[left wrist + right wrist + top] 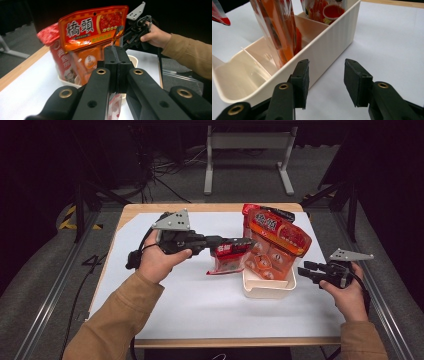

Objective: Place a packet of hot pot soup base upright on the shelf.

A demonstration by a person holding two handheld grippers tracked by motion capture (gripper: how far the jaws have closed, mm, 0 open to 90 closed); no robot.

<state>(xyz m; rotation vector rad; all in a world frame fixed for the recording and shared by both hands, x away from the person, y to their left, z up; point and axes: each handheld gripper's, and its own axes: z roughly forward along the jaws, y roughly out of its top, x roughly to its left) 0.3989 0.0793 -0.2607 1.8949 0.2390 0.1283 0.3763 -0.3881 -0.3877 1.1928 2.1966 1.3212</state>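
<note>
Left gripper (pixel 247 241) was clamped tight on a red packet (pixel 227 257), held above the table (pixel 200 305) just left of the cream bin (pixel 267 287). Right gripper (pixel 301 268) hung half open and empty beside the bin's right wall; orange pouches (pixel 277 237) stood inside.

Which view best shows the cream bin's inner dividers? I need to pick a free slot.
The right gripper view: the cream bin lies close, its dividers and a bare near compartment visible. The high view shows its front wall under packets; the left gripper view just a rim sliver.

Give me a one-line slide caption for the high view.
Left gripper carries a red packet toward the cream bin; right gripper waits open.
</note>
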